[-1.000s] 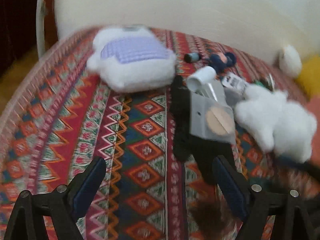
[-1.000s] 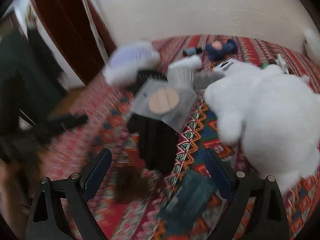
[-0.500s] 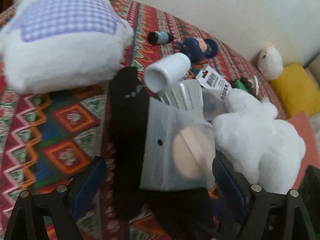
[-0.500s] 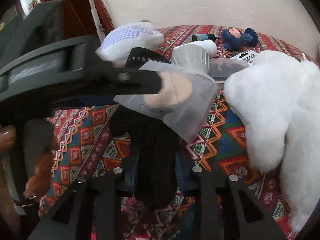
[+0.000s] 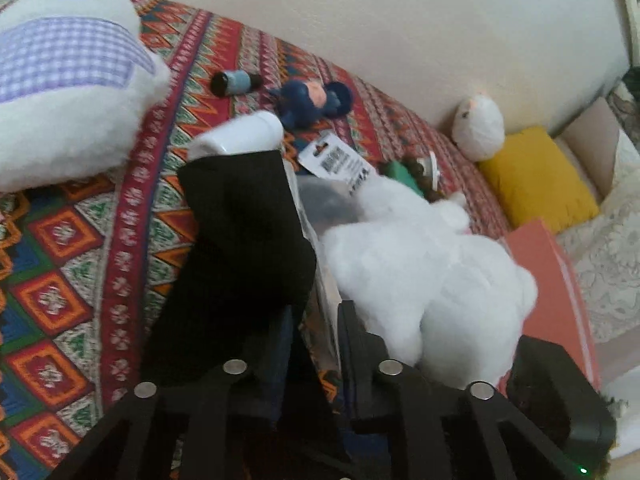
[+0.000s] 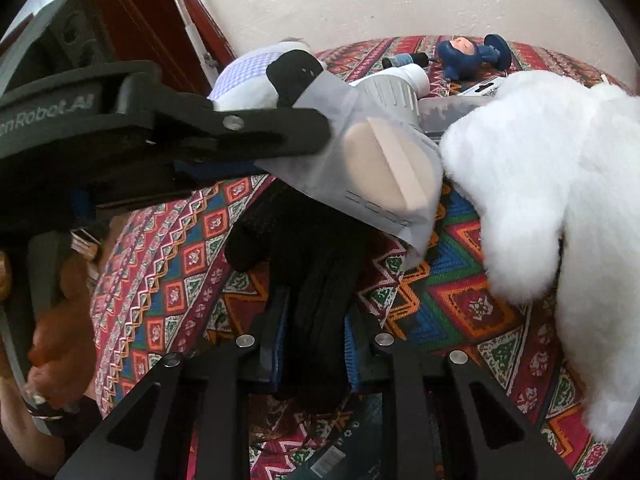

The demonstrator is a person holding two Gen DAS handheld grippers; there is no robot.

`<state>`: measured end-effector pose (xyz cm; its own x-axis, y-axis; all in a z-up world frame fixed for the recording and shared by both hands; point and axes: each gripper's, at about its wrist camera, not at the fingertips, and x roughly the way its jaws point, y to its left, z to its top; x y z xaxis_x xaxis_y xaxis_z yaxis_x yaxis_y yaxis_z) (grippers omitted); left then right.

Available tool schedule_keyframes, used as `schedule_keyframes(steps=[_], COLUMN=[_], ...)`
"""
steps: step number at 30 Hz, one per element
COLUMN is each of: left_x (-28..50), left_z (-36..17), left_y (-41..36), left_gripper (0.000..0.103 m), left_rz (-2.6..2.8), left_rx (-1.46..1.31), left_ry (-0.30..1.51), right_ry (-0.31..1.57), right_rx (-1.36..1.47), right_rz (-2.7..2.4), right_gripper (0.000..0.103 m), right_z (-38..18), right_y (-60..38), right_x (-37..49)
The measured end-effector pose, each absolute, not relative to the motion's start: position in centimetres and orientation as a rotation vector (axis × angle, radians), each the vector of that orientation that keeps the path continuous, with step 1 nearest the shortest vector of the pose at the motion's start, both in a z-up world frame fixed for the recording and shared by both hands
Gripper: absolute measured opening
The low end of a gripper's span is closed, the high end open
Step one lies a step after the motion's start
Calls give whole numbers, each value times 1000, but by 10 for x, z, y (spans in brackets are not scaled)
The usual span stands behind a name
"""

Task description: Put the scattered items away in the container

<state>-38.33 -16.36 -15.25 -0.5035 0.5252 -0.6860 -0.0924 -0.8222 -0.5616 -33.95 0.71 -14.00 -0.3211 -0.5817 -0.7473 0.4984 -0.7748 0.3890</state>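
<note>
Crowding black glove (image 6: 316, 264): plush toy (image 6: 552, 184), pouch (image 6: 372, 156).

- The left gripper (image 5: 314, 320) reaches toward 12 o'clock, its jaws nearly together, pinching something thin.
- The right gripper (image 6: 316, 324) points toward 12 o'clock, jaws clamped.
- A hand (image 6: 52, 344) sits at 8 o'clock.

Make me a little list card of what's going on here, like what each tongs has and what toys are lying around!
Left tongs: shut on the clear packet
Right tongs: shut on the black glove
Surface: patterned cloth
Toys lying around: white plush, purple-checked plush, blue doll
Also there: small bottle
</note>
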Motion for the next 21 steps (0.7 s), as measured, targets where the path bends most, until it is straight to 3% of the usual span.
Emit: schedule_keyframes(steps=[1, 3, 6, 9, 15, 21], left_x=[-384, -388, -388, -388, -384, -360], left_z=[-156, -163, -165, -170, -153, -99], left_y=[-162, -158, -157, -154, -180, -208], left_gripper=[45, 57, 57, 9, 9, 8], left_rz=[2349, 2339, 2342, 2353, 2287, 2260], left_rx=[-1319, -1344, -1338, -1334, -1227, -1043], left_ry=[-658, -674, -652, -606, -844, -982], right_ry=[-122, -135, -140, -152, -289, -394], right_rx=[1251, 1253, 1249, 1245, 1221, 1086], right_rz=[-2117, -2111, -2110, -2112, -2086, -2091], right_gripper=[25, 25, 24, 23, 19, 18], right_z=[-141, -146, -148, -148, -134, -83], right_y=[7, 1, 0, 2, 17, 42], right_x=[-341, -348, -351, -352, -354, -344])
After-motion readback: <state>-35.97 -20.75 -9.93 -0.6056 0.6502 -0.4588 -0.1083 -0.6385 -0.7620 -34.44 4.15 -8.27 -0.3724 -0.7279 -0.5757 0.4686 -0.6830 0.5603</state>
